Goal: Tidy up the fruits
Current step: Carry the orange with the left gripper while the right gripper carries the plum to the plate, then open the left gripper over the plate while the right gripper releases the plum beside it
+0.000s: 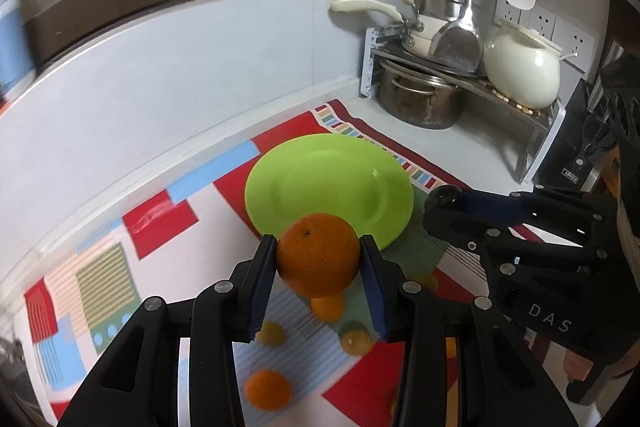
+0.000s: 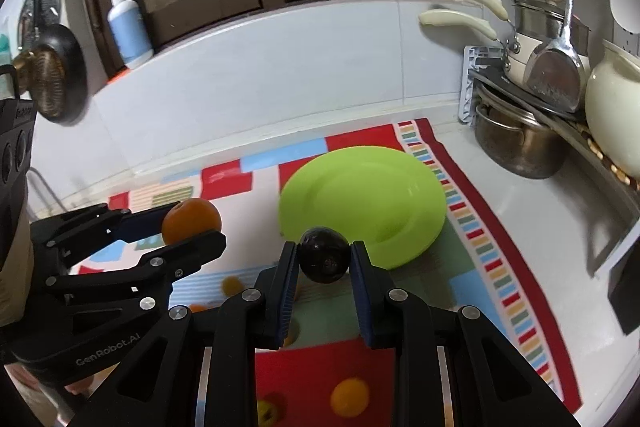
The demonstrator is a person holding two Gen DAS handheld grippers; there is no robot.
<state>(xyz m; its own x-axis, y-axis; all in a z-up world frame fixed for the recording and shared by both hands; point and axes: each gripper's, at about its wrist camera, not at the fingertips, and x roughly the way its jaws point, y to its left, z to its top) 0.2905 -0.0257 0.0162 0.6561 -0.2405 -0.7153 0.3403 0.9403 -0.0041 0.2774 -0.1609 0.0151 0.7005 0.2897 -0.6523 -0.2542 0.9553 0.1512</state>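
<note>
The left gripper's (image 1: pixel 319 259) jaws stood about an orange's width apart, their blue pads pressed against both sides of an orange (image 1: pixel 318 254) held clear of the mat (image 1: pixel 160 223). The fruit was round and bright, its skin finely pitted, with a small dark dimple near the top. It hung just short of the near rim of the plate (image 1: pixel 320 183), a lime-green dish lying bare on the patchwork mat of red, blue, green and striped squares. Beneath and behind the jaws several small oranges (image 1: pixel 267 389) lay scattered on the mat, blurred.

The right gripper's (image 2: pixel 324 261) jaws were set narrower, closed on a dark fruit (image 2: pixel 323 254), glossy, near black and egg-shaped, gripped at its two sides. It too was held up, at the plate's near edge as the right wrist camera showed it. In that view the left gripper appeared to the left with its orange, apart from the plate.

At the far right of the worktop (image 1: pixel 472 147) stood a rack (image 1: pixel 536 131) with pans, a steel pot (image 1: pixel 420 99) beneath it and a cream jar (image 1: pixel 520 71).
</note>
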